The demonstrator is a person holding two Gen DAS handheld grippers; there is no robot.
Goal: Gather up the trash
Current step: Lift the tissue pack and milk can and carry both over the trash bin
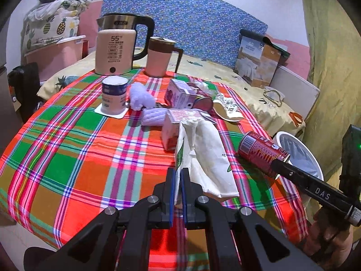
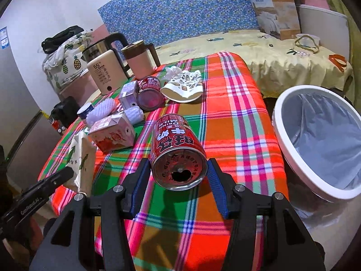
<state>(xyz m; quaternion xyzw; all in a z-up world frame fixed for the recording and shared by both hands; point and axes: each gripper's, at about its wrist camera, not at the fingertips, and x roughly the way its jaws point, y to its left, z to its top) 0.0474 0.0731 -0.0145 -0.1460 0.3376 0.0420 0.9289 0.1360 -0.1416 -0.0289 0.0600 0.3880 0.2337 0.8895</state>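
My left gripper point(image 1: 178, 181) is pinched tight on the near edge of a cream paper bag point(image 1: 206, 155) printed with green leaves; the bag lies flat on the plaid tablecloth point(image 1: 74, 149) and stretches away from my fingers toward the pink milk carton point(image 1: 173, 128), which it touches. My right gripper point(image 2: 179, 174) is spread wide, its blue pads point(image 2: 141, 180) on either side of the red drink can point(image 2: 178, 150) with a gap showing on both sides, so nothing is clamped yet. The can lies on its side, its opened top facing me.

Taking that can as the landmark: the white-rimmed trash bin point(image 2: 291, 149) with its grey liner stands to its right, off the table's right edge and lower than the tabletop. The strip of cloth between can and that edge is bare. To the can's left sits the pink carton, and just left of that the paper bag. Beyond the can are a second red can point(image 2: 150, 92), a purple carton point(image 2: 129, 93), white foam fruit nets point(image 2: 102, 113) and a crushed paper cup point(image 2: 182, 85). Farther back stand a kettle point(image 2: 102, 67) and a pink mug point(image 2: 140, 59) at the table's far edge. On my near side of the can the cloth is bare to the front edge.
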